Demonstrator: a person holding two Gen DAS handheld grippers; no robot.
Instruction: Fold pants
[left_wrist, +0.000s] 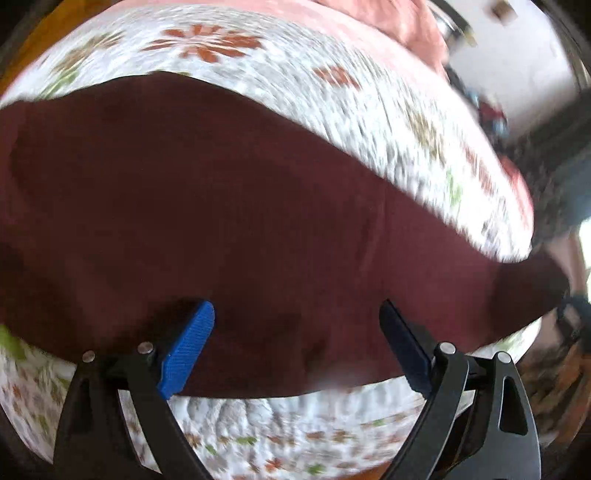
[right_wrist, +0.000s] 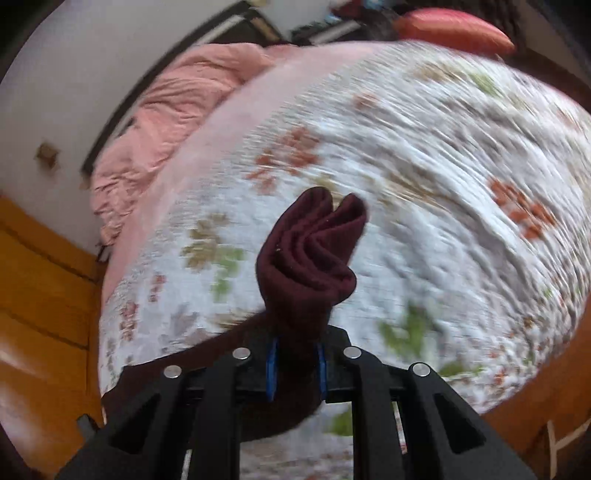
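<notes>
Maroon pants (left_wrist: 229, 221) are being spread lengthwise across the floral bed (left_wrist: 258, 55), one bunched end being pinched by the right hand-held gripper (right_wrist: 295, 363) while the left hand-held gripper (left_wrist: 297, 347) is being held wide above them, folding judged barely begun.

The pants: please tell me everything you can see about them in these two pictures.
The pants are dark maroon, of soft, matte cloth, without visible pattern. In the left wrist view they lie spread wide on the floral bedspread, under the open left tool, which does not grip them. In the right wrist view a bunched, folded end stands up from the shut right tool, lifted above the bed.
</notes>
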